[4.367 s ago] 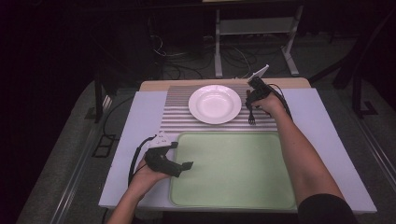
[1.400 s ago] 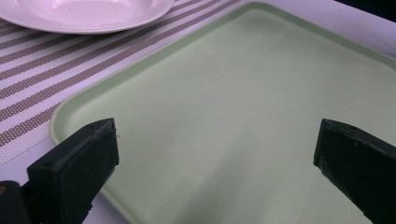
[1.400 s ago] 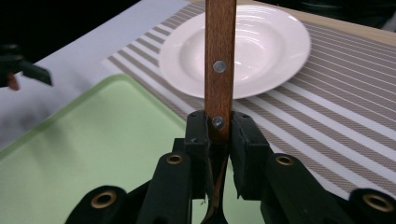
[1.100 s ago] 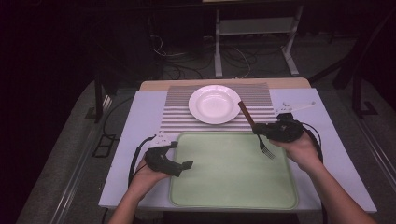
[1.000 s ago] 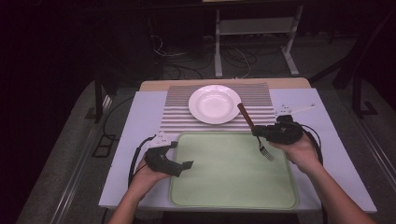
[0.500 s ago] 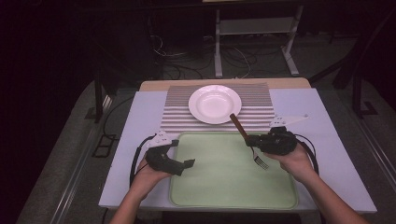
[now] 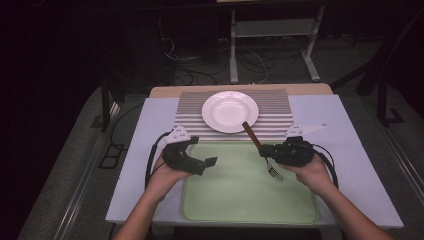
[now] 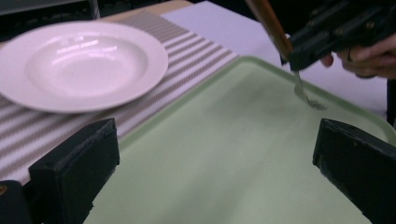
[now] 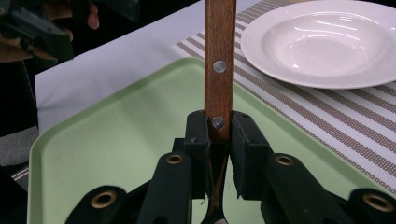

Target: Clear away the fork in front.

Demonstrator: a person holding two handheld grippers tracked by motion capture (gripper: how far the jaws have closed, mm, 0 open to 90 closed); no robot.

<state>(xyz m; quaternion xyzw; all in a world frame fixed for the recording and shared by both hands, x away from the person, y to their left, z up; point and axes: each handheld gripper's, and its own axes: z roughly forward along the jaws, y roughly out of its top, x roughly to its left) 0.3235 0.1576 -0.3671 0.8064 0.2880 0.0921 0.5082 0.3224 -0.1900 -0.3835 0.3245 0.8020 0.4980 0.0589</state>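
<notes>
Black-jawed left gripper (image 7: 207,161), item one: carried in the left hand (image 7: 165,175) at the near-left corner of the green tray (image 7: 240,202), jaws standing wide apart with nothing between them, pointing across the tray toward the other gripper; forearm entering from the bottom edge, wrist roughly level. Item two, white plate (image 7: 230,111): resting on the striped placemat (image 7: 280,117) just beyond the tray's far rim, bare. Item three, fork (image 7: 274,172): wooden handle rising back toward the plate, metal tines angled down to the tray, seemingly touching or nearly touching its surface in the left gripper view. Item four, right gripper (image 7: 264,150): jaws clamped tight on the fork at the lower end of the wooden handle, beside the rivet, as the right gripper view shows; right hand (image 7: 310,170) held low over the tray's right half, wrist bent so the handle tilts up and away. Handling note, as a judgement: the fork looks due to be laid on the tray; lowering the handle until the whole fork lies flat before loosening the grip should keep it from tipping or skidding, with the empty gripper kept off to the side.
</notes>
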